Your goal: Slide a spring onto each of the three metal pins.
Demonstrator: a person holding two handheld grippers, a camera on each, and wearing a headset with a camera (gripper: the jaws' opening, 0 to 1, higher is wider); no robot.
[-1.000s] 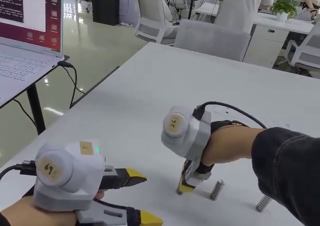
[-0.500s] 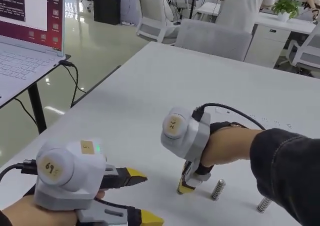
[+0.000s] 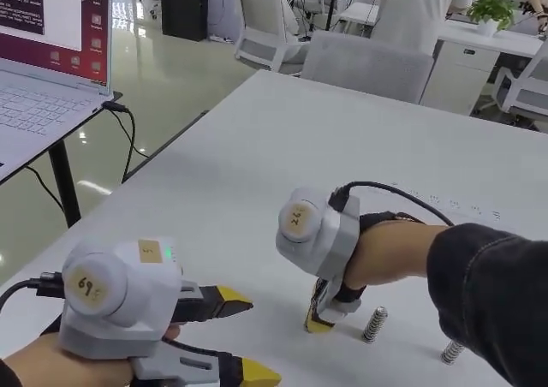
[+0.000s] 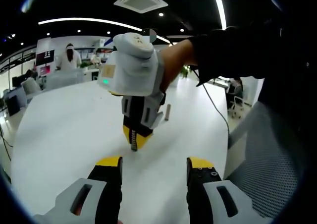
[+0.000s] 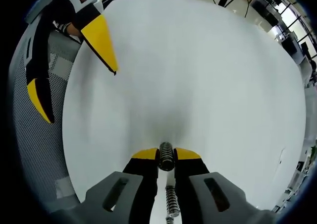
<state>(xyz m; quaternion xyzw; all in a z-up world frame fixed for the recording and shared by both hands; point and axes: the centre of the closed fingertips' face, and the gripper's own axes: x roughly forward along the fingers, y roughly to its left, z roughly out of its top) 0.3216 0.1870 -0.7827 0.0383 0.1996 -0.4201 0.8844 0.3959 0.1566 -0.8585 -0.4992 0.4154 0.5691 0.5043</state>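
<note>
Right gripper (image 3: 318,320): pointed down at the white worktop (image 3: 257,147), tips close to its surface; jaws clamped together on a spring.
Held spring (image 5: 167,157): pinched between the yellow tips, its coils running back along the jaws in the right gripper view; in the left gripper view its lower end juts out below the tips.
Left gripper (image 3: 244,336): low at the worktop's near edge, well apart from the other; jaws wide apart.
Second spring (image 3: 372,323): upright on the worktop, just beside the clamped tips.
Third spring (image 3: 451,351): leaning slightly, farther right, beside the dark sleeve (image 3: 488,293).
Pins: cannot tell them from the springs.
</note>
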